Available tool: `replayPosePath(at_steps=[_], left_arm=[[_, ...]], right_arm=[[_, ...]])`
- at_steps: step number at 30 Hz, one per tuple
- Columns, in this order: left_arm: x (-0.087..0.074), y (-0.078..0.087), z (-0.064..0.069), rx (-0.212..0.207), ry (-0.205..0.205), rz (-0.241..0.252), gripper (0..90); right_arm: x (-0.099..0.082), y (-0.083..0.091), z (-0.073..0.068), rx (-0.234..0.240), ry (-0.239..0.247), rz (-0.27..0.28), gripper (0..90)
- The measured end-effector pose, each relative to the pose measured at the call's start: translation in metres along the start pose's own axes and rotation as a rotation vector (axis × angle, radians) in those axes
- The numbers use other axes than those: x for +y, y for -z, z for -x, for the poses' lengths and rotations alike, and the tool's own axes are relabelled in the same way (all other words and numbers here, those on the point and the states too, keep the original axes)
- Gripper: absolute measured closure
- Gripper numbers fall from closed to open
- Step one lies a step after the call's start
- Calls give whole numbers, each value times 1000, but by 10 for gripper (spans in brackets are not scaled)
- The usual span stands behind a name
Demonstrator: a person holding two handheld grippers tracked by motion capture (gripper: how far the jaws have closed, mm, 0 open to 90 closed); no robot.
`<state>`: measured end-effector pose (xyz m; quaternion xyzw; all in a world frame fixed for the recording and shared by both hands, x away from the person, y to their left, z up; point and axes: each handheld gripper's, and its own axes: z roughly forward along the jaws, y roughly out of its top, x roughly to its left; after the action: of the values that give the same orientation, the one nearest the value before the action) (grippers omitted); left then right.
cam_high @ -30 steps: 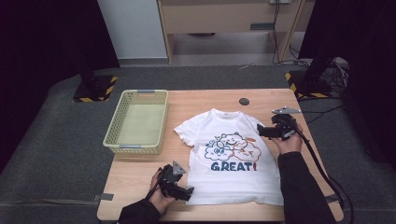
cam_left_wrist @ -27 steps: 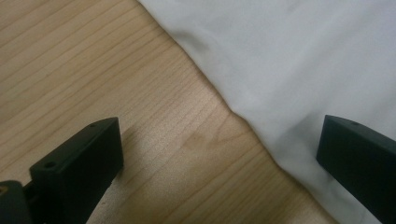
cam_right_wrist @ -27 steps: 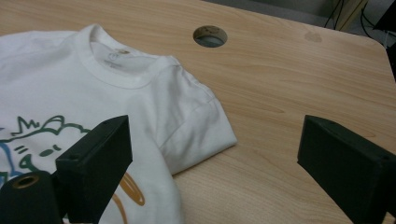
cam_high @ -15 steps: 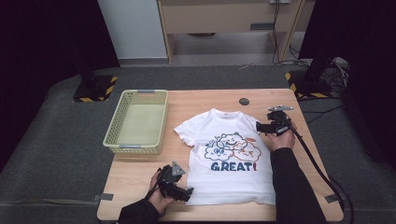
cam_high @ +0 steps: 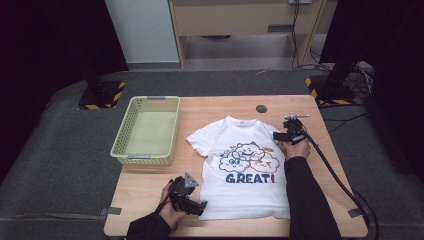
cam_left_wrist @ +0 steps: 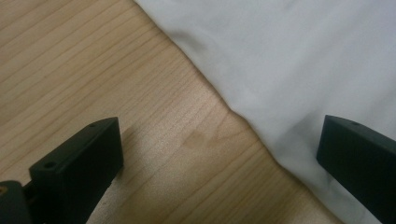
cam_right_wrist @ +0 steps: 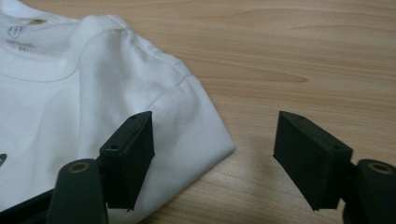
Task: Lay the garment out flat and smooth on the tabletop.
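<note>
In the high view a white T-shirt point(cam_high: 245, 170) lies flat, print up, on the wooden table point(cam_high: 150, 200), its long axis running from the collar at the far side to the hem at the near edge; a green basket point(cam_high: 147, 130) stands just beside it on the left. The left gripper point(cam_high: 192, 202) sits at the hem's near-left corner, the right gripper point(cam_high: 281, 136) at the sleeve on the shirt's right, so each of the 2 hands is nearest its own side. In the left gripper view the jaws stand wide apart, holding nothing: 1 is over bare wood, the other over white cloth, and the shirt's edge point(cam_left_wrist: 261, 135) runs slantwise between them. In the right gripper view the jaws have just been closing yet remain apart (a clear gap still shows), straddling the sleeve point(cam_right_wrist: 196, 126): the left jaw is over the cloth, the right over bare table just beyond the sleeve's corner, and nothing is pinched yet. The sleeve tip lies between the jaws, so a pinch there looks to be the coming move.
</note>
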<state>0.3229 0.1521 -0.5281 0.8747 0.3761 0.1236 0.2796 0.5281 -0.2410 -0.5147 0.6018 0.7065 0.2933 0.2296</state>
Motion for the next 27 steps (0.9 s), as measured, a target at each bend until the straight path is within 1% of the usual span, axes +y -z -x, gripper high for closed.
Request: replayPosePath(at_steps=[5, 7, 8, 9, 12, 16, 19, 21, 24, 26, 27], left_arm=[[0, 0, 0, 0, 1, -1, 0], [0, 0, 0, 0, 0, -1, 0], [0, 0, 0, 0, 1, -1, 0], [0, 0, 0, 0, 1, 0, 0], [0, 0, 0, 1, 1, -1, 0], [0, 0, 0, 2, 2, 0, 0], [0, 0, 0, 1, 1, -1, 0], [0, 0, 0, 0, 0, 0, 0], [0, 0, 0, 0, 0, 1, 0], [1, 0, 0, -2, -2, -2, 0], [1, 0, 0, -1, -1, -1, 0]], right_arm=[[-3, -5, -1, 5, 6, -27, 370], [-4, -7, -2, 0, 13, -33, 411], [-6, -8, -2, 3, 8, -28, 421], [-7, -7, -2, 1, -3, -9, 448], [-10, -6, -2, 4, -6, 10, 542], [-11, -5, -5, 26, -6, 25, 697], [-12, -6, -7, 54, -31, 30, 827], [-12, -6, -8, 63, -44, 36, 857], [-12, -5, -8, 53, -37, 43, 867], [-10, -3, -7, 66, -40, 53, 869], [-9, 0, -7, 70, -36, 68, 869]])
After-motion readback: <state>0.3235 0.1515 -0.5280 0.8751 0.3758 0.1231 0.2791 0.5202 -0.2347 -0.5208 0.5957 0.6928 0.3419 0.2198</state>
